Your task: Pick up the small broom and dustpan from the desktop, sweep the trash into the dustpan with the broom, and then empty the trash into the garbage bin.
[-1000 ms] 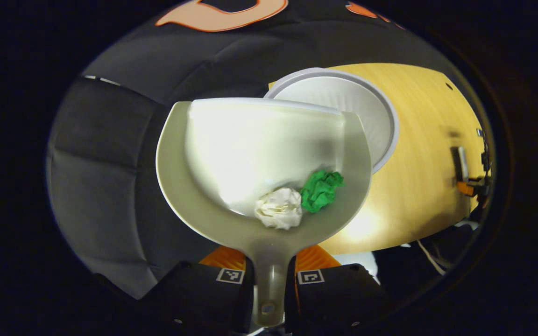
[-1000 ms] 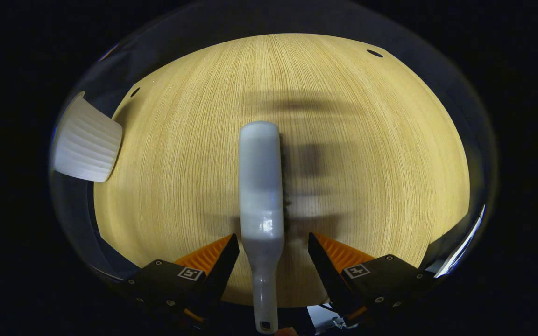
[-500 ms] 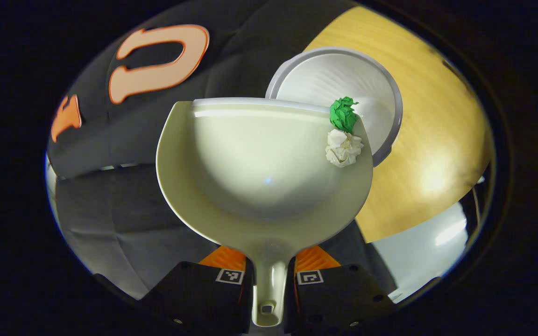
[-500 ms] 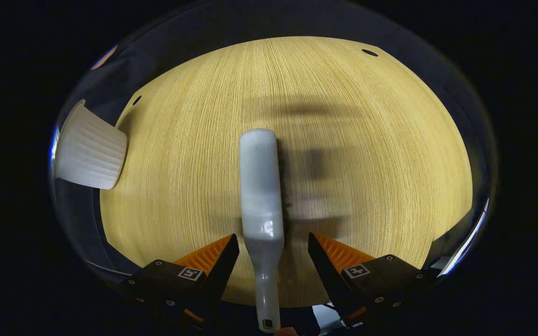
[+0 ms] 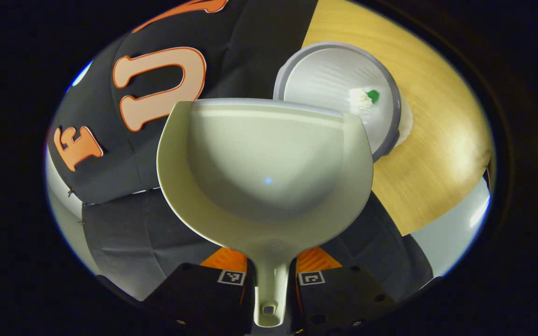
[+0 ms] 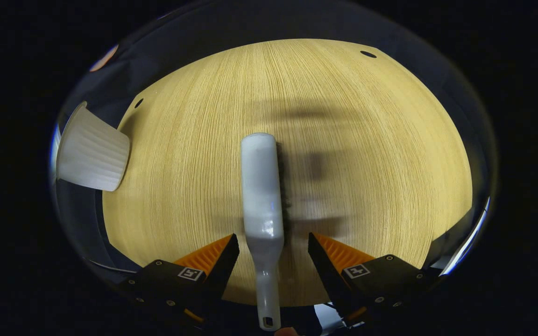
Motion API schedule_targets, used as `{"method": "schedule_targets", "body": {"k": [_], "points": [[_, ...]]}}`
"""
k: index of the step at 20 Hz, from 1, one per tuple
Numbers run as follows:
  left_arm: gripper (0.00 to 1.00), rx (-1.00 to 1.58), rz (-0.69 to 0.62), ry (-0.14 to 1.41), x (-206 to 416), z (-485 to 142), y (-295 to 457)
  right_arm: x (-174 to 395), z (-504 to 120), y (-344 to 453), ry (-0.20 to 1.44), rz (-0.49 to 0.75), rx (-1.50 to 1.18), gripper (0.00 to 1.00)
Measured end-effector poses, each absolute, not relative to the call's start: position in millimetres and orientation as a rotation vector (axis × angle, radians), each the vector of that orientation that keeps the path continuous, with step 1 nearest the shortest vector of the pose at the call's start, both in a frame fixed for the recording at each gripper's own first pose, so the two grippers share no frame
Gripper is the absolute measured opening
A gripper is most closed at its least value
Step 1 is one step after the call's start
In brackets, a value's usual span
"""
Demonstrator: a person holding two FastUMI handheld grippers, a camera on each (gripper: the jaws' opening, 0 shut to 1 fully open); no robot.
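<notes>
The left gripper (image 5: 269, 280) is clamped on the handle of the dustpan (image 5: 265, 172), both fingers pressed against the stem. The pan is tipped over the white garbage bin (image 5: 390, 116), its front lip crossing the bin's near rim. The pan's bowl is bare, and down inside the bin lie a white paper wad (image 5: 357, 97) and a green wad (image 5: 373, 95), touching each other. So the sweeping and the emptying look done — the trash is where it belongs.

In the right gripper view, the right gripper (image 6: 272, 254) has its jaws spread wide, with clear gaps on either side of the small broom (image 6: 262, 196). The broom lies along the wooden surface (image 6: 367, 154) between the fingers, not gripped. The bin stands off to one side at the surface's edge (image 6: 92, 154).

What seems left, if anything, is only tidying — bringing the dustpan back down to the surface.
</notes>
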State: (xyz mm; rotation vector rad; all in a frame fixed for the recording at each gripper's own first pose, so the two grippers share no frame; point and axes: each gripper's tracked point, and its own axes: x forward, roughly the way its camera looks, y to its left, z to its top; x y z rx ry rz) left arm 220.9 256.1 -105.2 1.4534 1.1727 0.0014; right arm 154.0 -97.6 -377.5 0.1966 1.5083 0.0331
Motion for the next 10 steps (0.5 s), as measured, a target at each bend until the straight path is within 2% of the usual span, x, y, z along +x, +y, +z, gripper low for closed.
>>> {"method": "schedule_targets", "body": {"k": [4, 7, 10], "points": [[0.27, 1.117, 0.072, 1.231, 199, -127, 243, 155, -376, -102, 1.502, 0.014, 0.185, 0.93], [0.27, 0.826, 0.132, 1.206, 203, -149, 215, 155, -375, -103, 1.500, 0.004, 0.177, 0.93], [0.27, 0.530, 0.100, 1.197, 217, -171, 170, 157, -371, -104, 1.489, 0.004, 0.158, 0.93]]}}
